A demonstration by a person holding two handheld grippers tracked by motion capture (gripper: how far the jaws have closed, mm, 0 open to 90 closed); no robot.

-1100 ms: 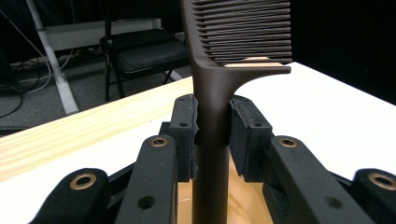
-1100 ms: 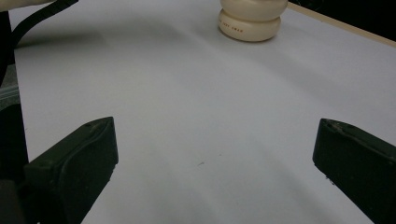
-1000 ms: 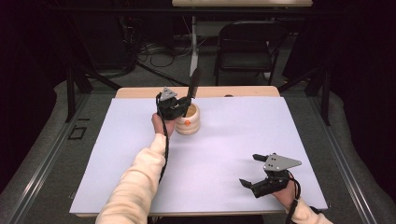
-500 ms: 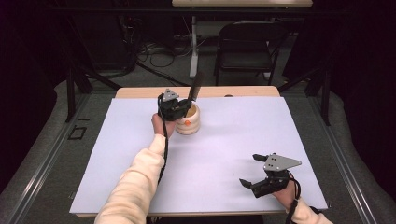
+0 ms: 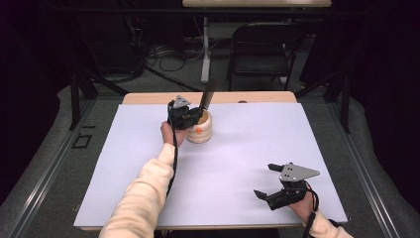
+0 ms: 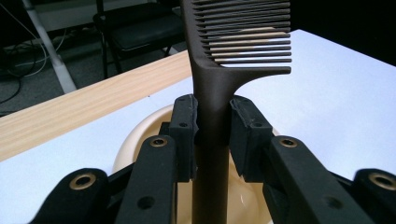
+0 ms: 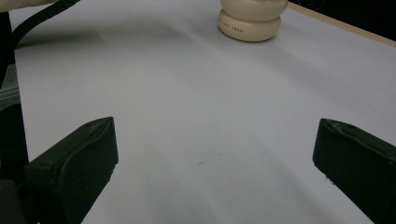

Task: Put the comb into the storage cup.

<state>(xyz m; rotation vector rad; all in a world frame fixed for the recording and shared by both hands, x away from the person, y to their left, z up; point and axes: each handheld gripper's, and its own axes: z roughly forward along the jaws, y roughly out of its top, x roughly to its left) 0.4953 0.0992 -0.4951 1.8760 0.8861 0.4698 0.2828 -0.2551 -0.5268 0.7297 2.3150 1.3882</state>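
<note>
1. Comb (image 6: pixel 219 70) stands upright, its handle clamped between the pads of the left gripper (image 5: pixel 190 113), lower end down inside the cream holder (image 5: pixel 202 130); the teeth rise above the jaws.
2. Holder sits on the white sheet (image 5: pixel 237 148) near the far edge of the tabletop, left of centre, touching the left gripper's nose as seen from the high view.
3. Right gripper (image 5: pixel 271 184) hovers near the front right corner, jaws spread wide and holding nothing, well apart from the holder (image 7: pixel 250 21).
4. Risk, tipping: the holder looks light and narrow at the base. If the comb is dragged sideways rather than lifted or lowered straight, the handle would lever against the rim and topple it.
5. Risk, slip: the grip is on the slim handle below the teeth. A loose squeeze could let the comb rotate or drop deeper into the cup.
6. Risk, no bracing: with the right gripper far off, nothing steadies the holder, so any snag would slide it toward the wooden far edge (image 5: pixel 257 97).
</note>
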